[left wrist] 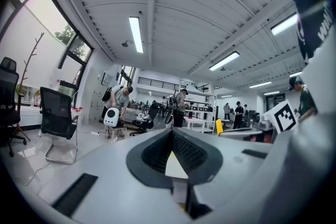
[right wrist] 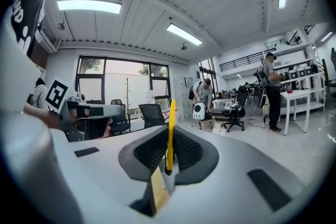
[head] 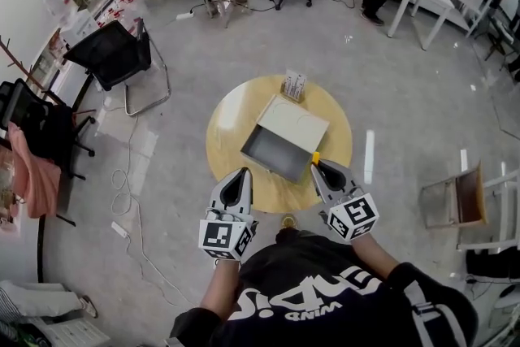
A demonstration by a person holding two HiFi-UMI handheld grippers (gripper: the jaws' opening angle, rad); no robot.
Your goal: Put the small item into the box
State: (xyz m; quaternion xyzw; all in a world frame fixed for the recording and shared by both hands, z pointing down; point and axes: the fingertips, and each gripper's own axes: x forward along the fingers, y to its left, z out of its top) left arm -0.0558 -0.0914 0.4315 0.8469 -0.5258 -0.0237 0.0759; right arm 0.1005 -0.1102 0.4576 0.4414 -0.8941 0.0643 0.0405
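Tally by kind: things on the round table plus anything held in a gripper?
Open box: 1
Card stand: 1
Yellow stick, clamped in the right gripper: 1
Total: 3

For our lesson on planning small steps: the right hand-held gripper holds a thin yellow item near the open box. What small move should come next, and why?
Probably ease the right hand-held gripper forward and left until the yellow item hangs over the open box. Its jaws are shut on the item, whose tip shows just beside the box's near right corner.
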